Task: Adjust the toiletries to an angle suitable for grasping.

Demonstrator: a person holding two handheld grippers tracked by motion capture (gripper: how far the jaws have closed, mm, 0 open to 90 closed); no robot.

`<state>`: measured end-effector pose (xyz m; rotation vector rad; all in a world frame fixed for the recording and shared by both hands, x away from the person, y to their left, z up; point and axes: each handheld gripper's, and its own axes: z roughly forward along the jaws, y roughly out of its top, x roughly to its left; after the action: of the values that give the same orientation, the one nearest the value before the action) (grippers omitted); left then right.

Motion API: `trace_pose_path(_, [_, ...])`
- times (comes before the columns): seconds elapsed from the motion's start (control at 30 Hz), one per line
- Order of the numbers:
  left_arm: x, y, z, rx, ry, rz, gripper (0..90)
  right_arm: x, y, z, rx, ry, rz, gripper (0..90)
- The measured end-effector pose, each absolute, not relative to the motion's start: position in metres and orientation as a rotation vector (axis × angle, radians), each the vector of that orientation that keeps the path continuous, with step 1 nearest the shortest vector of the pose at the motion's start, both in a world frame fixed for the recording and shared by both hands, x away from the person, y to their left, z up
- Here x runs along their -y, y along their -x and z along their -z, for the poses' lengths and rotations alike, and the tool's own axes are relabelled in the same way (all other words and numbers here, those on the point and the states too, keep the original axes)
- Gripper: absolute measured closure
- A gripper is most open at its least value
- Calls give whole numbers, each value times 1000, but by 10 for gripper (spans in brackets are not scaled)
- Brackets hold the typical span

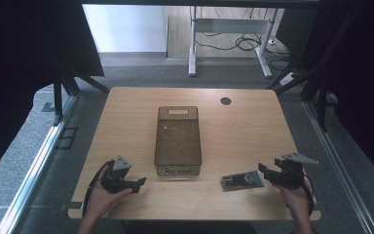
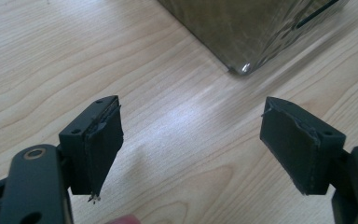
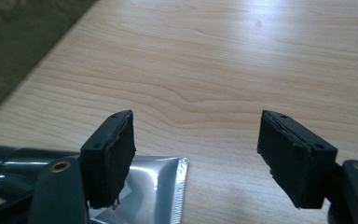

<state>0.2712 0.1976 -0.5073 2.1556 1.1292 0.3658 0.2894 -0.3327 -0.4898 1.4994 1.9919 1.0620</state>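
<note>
Fingers of both tools stand wide apart with nothing between them. At the near right, the right gripper (image 1: 265, 171) sits just right of a dark tube (image 1: 242, 180) with a crimped silver end, which lies flat on the wooden table (image 1: 126, 122); its left pad (image 3: 109, 158) is beside that crimp. At the near left, the left gripper (image 1: 139, 183) points toward the smoky clear bin (image 1: 177, 139), standing mid-table, farther off, its near corner (image 2: 244, 67) ahead of the jaws.
</note>
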Motion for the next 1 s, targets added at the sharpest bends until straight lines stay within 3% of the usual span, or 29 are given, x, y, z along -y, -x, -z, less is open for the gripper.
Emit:
trace_pose_path(0.53, [-200,-270,509,-1139,-2127,-340,220,334,-288,486,-2032,-1480,-1027,340])
trace_pose_path(0.9, [-191,-269,506,-1107,-2154,-357,218,330,-290,485,-2102,-1421,-1030,537])
trace_pose_path(1.0, [-191,-269,503,-1103,-2145,-359,218,331,-288,484,-2113,-1416,-1035,643])
